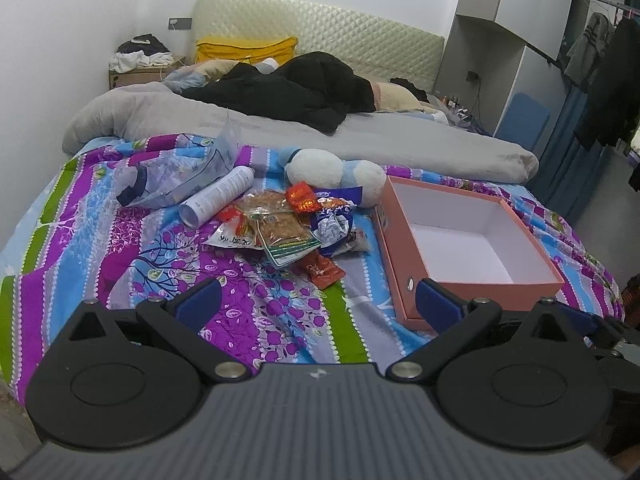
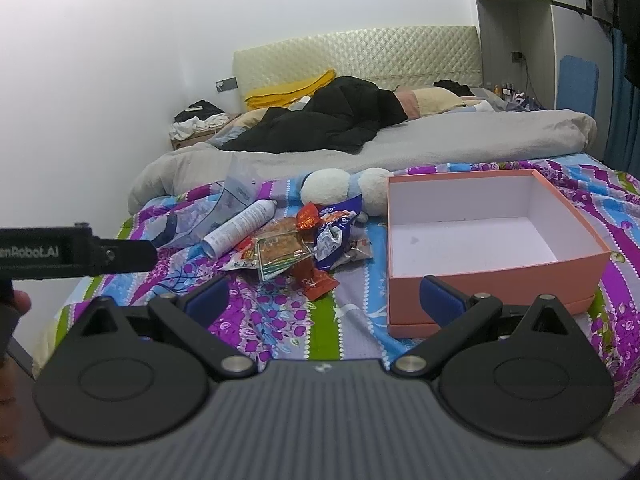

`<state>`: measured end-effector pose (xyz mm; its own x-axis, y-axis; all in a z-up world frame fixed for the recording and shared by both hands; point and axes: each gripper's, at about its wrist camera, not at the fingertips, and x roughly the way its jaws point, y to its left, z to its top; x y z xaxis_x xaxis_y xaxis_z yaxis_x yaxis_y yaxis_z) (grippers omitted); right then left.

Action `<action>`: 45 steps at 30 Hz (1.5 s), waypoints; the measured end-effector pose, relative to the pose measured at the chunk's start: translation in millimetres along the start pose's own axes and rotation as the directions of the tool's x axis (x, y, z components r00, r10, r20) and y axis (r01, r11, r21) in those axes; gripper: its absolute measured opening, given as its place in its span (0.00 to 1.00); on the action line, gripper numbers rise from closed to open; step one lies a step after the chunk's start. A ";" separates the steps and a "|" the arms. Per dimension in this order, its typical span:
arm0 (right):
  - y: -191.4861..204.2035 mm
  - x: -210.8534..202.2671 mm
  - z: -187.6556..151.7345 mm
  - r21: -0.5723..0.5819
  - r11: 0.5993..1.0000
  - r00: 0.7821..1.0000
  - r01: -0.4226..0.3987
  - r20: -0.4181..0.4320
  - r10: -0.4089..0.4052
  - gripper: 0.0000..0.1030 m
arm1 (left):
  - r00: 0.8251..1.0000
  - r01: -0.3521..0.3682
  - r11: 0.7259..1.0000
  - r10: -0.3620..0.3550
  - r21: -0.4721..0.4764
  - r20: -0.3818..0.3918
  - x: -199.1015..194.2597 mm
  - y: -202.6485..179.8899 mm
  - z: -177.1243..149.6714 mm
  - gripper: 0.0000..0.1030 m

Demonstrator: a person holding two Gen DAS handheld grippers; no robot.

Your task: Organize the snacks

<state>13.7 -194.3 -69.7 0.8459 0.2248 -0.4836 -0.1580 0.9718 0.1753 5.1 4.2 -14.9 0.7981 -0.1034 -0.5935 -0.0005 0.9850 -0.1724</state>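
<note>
A heap of snack packets (image 1: 288,224) (image 2: 296,246) lies on the patterned bedspread, with a red sachet (image 1: 325,273) (image 2: 316,282) at its near edge. To the right of the heap stands an open, empty pink box (image 1: 468,276) (image 2: 496,276) with a white inside. My left gripper (image 1: 318,300) is open, hovering short of the heap, its right finger in front of the box's near corner. Equally open, my right gripper (image 2: 324,296) has nothing between its fingers, and its right finger overlaps the box's front wall. The left gripper's side (image 2: 76,252) shows at the far left of the right wrist view.
A white spray can (image 1: 218,196) (image 2: 240,228), a clear plastic bag (image 1: 180,176) and a white-and-blue plush toy (image 1: 332,172) (image 2: 344,190) lie behind the heap. Farther back are a grey duvet (image 1: 360,136), dark clothes and the headboard. A wardrobe stands to the right.
</note>
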 end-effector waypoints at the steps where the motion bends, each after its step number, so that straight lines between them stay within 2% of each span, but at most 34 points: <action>1: 0.0 0.0 0.0 -0.001 1.000 1.000 0.001 -0.001 -0.001 1.00 | 1.000 0.000 1.000 0.000 0.003 -0.005 1.1 -0.1 0.1 1.00; 10: -3.5 9.0 -4.6 0.001 1.000 0.999 0.019 -0.038 -0.019 1.00 | 0.999 0.002 1.000 -0.002 0.004 -0.035 15.7 4.5 1.6 1.00; 20: -2.8 26.8 -10.6 0.016 1.000 0.995 -0.017 -0.102 0.019 1.00 | 0.997 0.026 1.000 -0.027 -0.010 -0.078 46.7 18.0 5.3 1.00; 25: 3.0 36.0 -10.3 0.006 0.998 0.993 -0.059 -0.102 0.059 1.00 | 0.995 0.061 0.997 -0.064 -0.038 -0.080 66.0 26.1 8.9 1.00; 31: 13.4 58.0 -8.8 -0.016 0.998 0.992 -0.065 -0.113 0.063 0.99 | 0.992 0.086 0.991 -0.095 -0.098 -0.084 94.0 44.1 13.7 1.00; 33: 17.1 67.3 -8.8 -0.031 0.996 0.989 -0.083 -0.125 0.079 0.87 | 0.991 0.090 0.988 -0.101 -0.125 -0.086 103.7 51.6 14.0 1.00; 35: 22.6 79.3 -9.3 -0.058 0.993 0.984 -0.099 -0.154 0.089 0.70 | 0.990 0.094 0.983 -0.109 -0.159 -0.092 115.0 60.9 13.4 1.00; 37: 29.9 92.2 -11.1 -0.093 0.990 0.981 -0.103 -0.172 0.085 0.67 | 0.987 0.106 0.975 -0.127 -0.196 -0.101 127.5 70.3 12.0 1.00; 41: 41.5 116.8 -15.0 -0.162 0.984 0.986 -0.072 -0.163 0.046 0.67 | 0.979 0.125 0.957 -0.161 -0.261 -0.122 156.0 88.0 8.7 1.00; 45: 44.4 149.6 -19.1 -0.188 0.979 0.980 -0.083 -0.192 0.047 0.68 | 0.974 0.128 0.947 -0.176 -0.296 -0.142 188.3 102.1 7.6 1.00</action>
<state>123.5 -116.2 -150.6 0.7241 0.2795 -0.6306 -0.3208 0.9458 0.0508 160.0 86.4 -138.4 0.6923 -0.2933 -0.6593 -0.0772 0.8783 -0.4718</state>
